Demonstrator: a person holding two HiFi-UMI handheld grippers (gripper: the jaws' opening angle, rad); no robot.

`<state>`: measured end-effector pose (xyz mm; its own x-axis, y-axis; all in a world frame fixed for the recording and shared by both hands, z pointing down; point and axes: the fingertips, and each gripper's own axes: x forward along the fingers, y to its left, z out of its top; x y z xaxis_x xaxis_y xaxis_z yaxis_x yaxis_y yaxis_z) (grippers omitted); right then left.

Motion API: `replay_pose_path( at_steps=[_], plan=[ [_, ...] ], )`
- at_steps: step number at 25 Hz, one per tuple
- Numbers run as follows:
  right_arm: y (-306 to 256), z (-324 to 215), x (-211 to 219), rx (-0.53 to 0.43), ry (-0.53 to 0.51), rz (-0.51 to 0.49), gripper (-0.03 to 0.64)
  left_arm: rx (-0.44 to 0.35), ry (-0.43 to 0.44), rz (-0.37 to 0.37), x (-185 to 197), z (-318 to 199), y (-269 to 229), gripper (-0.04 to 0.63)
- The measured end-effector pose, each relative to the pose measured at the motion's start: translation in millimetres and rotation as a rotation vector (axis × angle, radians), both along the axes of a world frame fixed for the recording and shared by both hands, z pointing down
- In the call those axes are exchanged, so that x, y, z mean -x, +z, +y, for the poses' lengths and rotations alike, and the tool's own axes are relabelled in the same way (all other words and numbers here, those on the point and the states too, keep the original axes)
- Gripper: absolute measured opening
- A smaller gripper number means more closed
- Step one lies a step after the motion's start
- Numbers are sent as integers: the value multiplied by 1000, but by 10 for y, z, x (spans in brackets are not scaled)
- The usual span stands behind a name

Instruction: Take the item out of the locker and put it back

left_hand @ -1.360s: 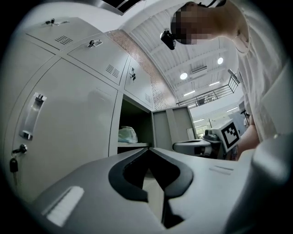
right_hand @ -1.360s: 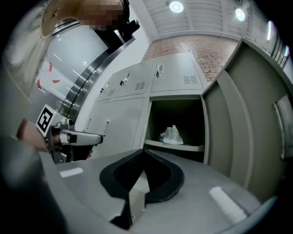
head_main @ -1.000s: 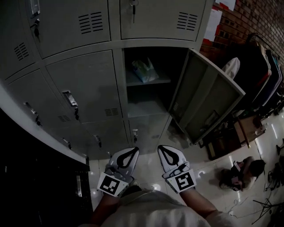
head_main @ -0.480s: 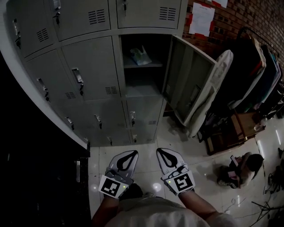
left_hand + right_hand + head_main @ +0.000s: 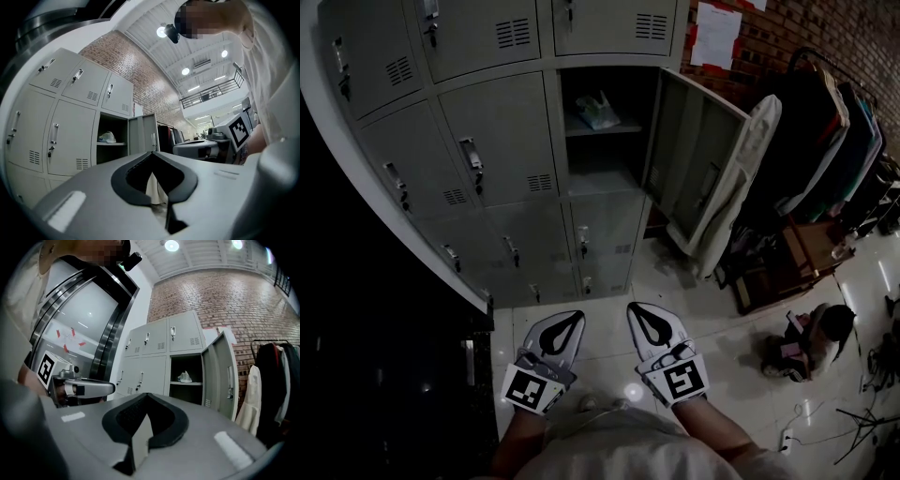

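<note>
Head view: locker [image 5: 556, 131] door [image 5: 698, 169] open. Bag [image 5: 597, 112] on shelf [image 5: 602, 131] inside. Left gripper [image 5: 565, 328] and right gripper [image 5: 645, 323] low by person's body, well apart from locker.

Left gripper view: jaws pressed together, nothing between. Bag [image 5: 107, 137] on shelf, far off.

Right gripper view: jaws closed tip to tip, empty. Bag [image 5: 185, 377] on shelf beside open door [image 5: 219, 373].

Judgement: nothing in hand. Either take-out not begun or return already done; cannot tell which. Door not closed.

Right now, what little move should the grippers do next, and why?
Probably step toward the open locker: the bag rests on its shelf, the door stands open, and the left gripper and right gripper are both shut, empty and far from it.
</note>
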<state>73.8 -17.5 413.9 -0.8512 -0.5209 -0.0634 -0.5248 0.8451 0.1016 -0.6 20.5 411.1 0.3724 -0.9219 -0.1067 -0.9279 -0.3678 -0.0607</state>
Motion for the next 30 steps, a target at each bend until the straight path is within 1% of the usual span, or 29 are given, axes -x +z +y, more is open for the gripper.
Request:
replay_pose_path(
  at_steps=[4, 7, 10, 14, 17, 20, 23, 25, 27, 30],
  plan=[
    [21, 41, 80, 9, 5, 3, 3, -18, 5, -20, 50, 31, -3, 2],
    [47, 41, 136, 31, -14, 10, 3, -27, 11, -24, 74, 34, -13, 2],
    [32, 51, 206, 13, -32, 24, 3, -7, 18, -16, 106, 34, 9, 2],
    [11, 38, 258, 1, -37, 33, 3, -18, 3, -22, 175, 15, 4, 2],
    [27, -3, 263, 8, -28, 33, 3, -2, 1, -20, 192, 5, 21, 2],
    [46, -32, 242, 21, -18, 32, 3, -14, -8, -20, 198, -6, -4, 2],
    [46, -82, 221, 35, -4, 28, 3, -19, -16, -2, 219, -24, -18, 2],
    [47, -123, 193, 43, 11, 25, 3, -4, -12, 22, 217, -28, -13, 2],
    [39, -157, 165, 49, 22, 21, 3, 4, -10, 28, 214, -31, -11, 2],
    [-11, -164, 147, 46, 21, 12, 3, -17, -28, 28, 233, -55, -57, 2]
  ],
)
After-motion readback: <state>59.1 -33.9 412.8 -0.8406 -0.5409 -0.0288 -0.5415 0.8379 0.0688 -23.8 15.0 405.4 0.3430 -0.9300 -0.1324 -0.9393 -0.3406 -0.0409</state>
